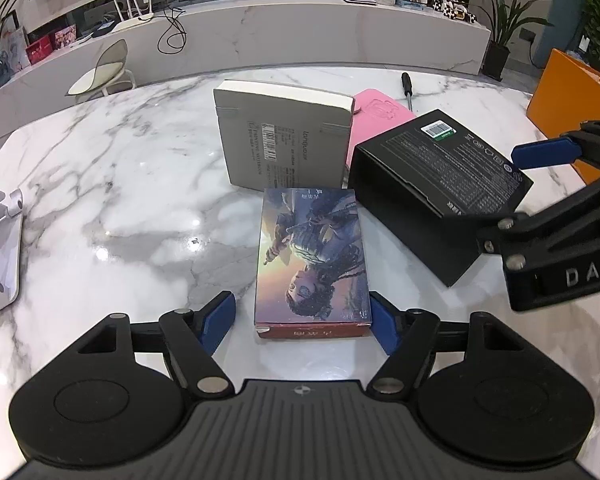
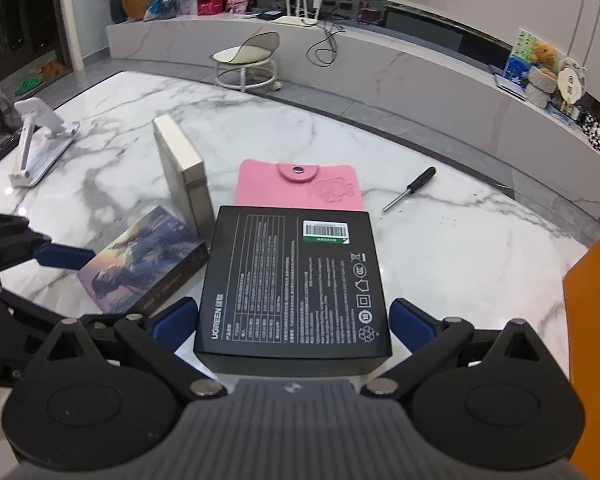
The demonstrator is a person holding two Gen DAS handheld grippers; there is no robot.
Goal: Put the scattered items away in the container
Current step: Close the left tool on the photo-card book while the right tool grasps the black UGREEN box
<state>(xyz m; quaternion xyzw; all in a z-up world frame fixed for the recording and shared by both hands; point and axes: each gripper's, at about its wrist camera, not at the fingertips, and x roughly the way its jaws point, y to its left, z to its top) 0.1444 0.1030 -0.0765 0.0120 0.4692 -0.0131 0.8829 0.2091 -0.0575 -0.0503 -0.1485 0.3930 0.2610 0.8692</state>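
Observation:
An illustrated box (image 1: 312, 260) lies flat on the marble table (image 1: 120, 200), between the blue pads of my left gripper (image 1: 302, 322). The right pad is at the box's edge and the left pad stands off it, so the gripper is open. My right gripper (image 2: 294, 320) straddles the near end of a black UGREEN box (image 2: 296, 280), its jaws wide and a pad close beside each side; no squeeze shows. In the left wrist view that black box (image 1: 432, 192) sits right of the illustrated one. An orange container (image 2: 592, 320) stands at the right edge.
A grey notebook (image 1: 284, 140) stands upright behind the illustrated box. A pink pouch (image 2: 300, 188) lies behind the black box, and a black screwdriver (image 2: 410, 188) lies to its right. A white phone stand (image 2: 40, 148) sits far left. A stool and a long counter are beyond the table.

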